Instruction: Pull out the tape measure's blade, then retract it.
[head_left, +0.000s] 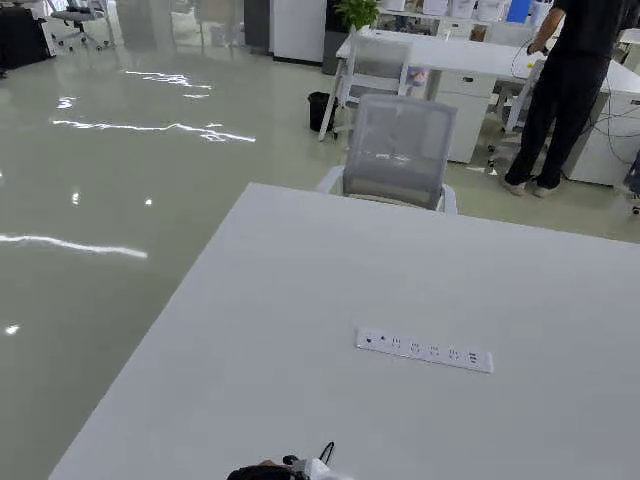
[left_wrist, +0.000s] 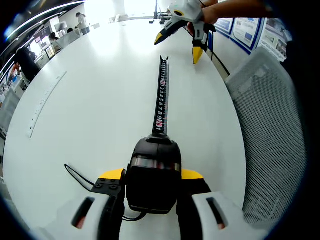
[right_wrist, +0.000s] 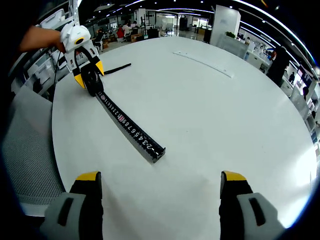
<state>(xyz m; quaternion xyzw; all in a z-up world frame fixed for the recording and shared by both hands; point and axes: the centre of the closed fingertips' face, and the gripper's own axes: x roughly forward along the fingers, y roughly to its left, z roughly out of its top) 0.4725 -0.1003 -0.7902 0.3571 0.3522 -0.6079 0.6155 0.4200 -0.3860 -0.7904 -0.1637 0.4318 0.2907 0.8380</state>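
Note:
The black tape measure case (left_wrist: 152, 175) sits between my left gripper's (left_wrist: 152, 176) yellow-tipped fingers (left_wrist: 111, 175), which are shut on it. Its blade (left_wrist: 161, 97) lies drawn out flat on the white table (left_wrist: 100, 90), reaching toward my right gripper (left_wrist: 177, 46). In the right gripper view the blade (right_wrist: 131, 131) ends at its hook (right_wrist: 157, 152), a short way ahead of my right gripper (right_wrist: 160, 180). That gripper is open and holds nothing. Across the table the left gripper (right_wrist: 86, 75) holds the case (right_wrist: 92, 82). The case's black wrist cord (left_wrist: 80, 177) trails on the table.
A white power strip (head_left: 425, 350) lies on the table (head_left: 300, 300). A grey mesh chair (head_left: 398, 150) stands at the far edge, and another mesh chair (left_wrist: 270, 125) is beside the table. A person in black (head_left: 570, 90) stands at a desk behind.

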